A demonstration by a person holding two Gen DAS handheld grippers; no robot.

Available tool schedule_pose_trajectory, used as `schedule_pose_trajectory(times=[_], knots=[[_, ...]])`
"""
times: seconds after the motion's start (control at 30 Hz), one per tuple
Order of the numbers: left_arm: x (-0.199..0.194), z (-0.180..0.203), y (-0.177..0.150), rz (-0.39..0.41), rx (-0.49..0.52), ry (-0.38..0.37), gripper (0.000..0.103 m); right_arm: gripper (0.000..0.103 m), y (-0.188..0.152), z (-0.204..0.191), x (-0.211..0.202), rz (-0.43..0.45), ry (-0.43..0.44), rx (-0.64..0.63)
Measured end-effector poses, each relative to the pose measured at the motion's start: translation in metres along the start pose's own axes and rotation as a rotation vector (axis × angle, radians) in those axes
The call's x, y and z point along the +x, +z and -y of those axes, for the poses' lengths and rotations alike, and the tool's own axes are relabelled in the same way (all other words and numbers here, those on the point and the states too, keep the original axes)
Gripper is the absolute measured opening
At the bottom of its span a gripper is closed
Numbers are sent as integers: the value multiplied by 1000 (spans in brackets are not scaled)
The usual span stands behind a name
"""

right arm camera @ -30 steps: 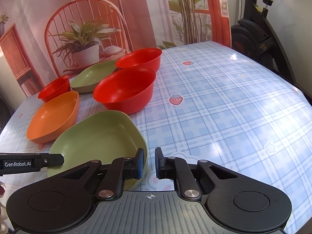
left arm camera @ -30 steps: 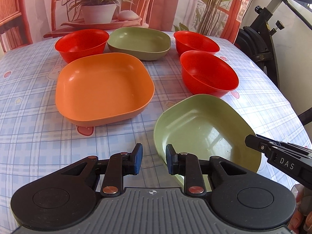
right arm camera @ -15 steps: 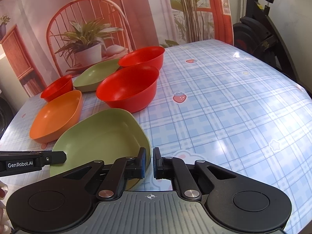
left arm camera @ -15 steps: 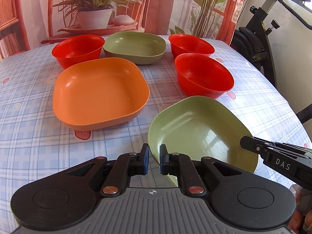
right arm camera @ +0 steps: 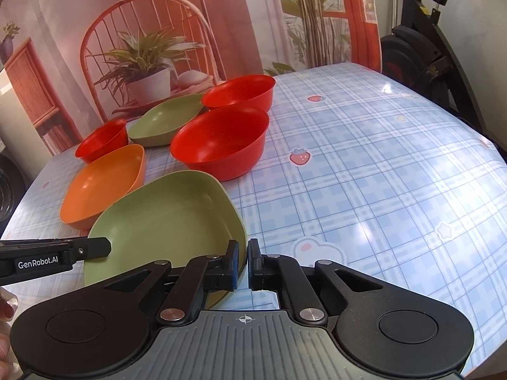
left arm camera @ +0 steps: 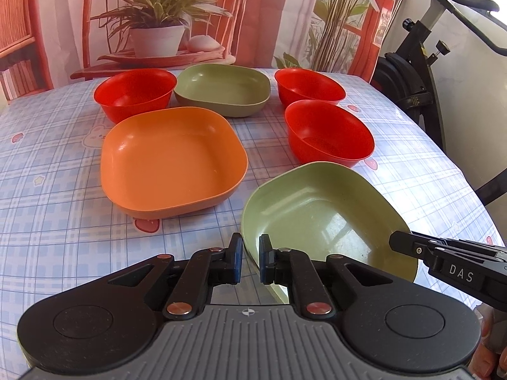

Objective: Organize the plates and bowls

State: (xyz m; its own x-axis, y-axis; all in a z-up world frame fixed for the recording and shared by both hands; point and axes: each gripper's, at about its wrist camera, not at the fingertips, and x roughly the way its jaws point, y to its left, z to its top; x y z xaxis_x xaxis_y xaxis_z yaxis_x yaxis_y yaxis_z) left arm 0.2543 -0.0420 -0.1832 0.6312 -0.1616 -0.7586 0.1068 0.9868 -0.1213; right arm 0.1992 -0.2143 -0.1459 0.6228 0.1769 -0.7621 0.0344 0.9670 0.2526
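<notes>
A near green plate (left arm camera: 323,218) (right arm camera: 168,218) lies at the table's front. My left gripper (left arm camera: 251,261) is shut on its left rim, which runs between the blue pads. My right gripper (right arm camera: 244,262) is shut on the opposite rim; its tip also shows in the left wrist view (left arm camera: 412,247). Behind the plate are an orange plate (left arm camera: 171,161), a second green plate (left arm camera: 221,88) and three red bowls (left arm camera: 136,91) (left arm camera: 309,87) (left arm camera: 329,133). I cannot tell whether the held plate is off the cloth.
The table (left arm camera: 47,221) has a blue checked cloth with wide bare cloth on its right side (right arm camera: 380,174). An exercise bike (left arm camera: 421,72) stands past the right edge. A printed backdrop of a chair and plant hangs behind the table.
The left jaws have come together from a wider gap onto the green plate's rim. The right jaws narrowed slightly on the other rim. Both views have shifted only a little.
</notes>
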Motion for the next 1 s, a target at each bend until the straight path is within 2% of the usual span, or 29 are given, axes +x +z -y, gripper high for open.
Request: schedule_pose_trajectory(times=[0.33, 0.5, 0.67, 0.77, 1.0], knots=[[-27, -29, 18, 73, -31, 10, 11, 7, 13, -32, -5, -15, 61, 5], [-45, -51, 39, 81, -67, 15, 11, 6, 32, -55, -10, -4, 93, -2], [-74, -66, 72, 176, -63, 38, 11, 7, 69, -88, -21, 55, 144, -30], [-89, -75, 92, 207, -66, 56, 11, 7, 92, -110, -31, 109, 158, -83], [-110, -80, 135, 293, 8, 117, 11, 7, 136, -145, -38, 204, 181, -129]])
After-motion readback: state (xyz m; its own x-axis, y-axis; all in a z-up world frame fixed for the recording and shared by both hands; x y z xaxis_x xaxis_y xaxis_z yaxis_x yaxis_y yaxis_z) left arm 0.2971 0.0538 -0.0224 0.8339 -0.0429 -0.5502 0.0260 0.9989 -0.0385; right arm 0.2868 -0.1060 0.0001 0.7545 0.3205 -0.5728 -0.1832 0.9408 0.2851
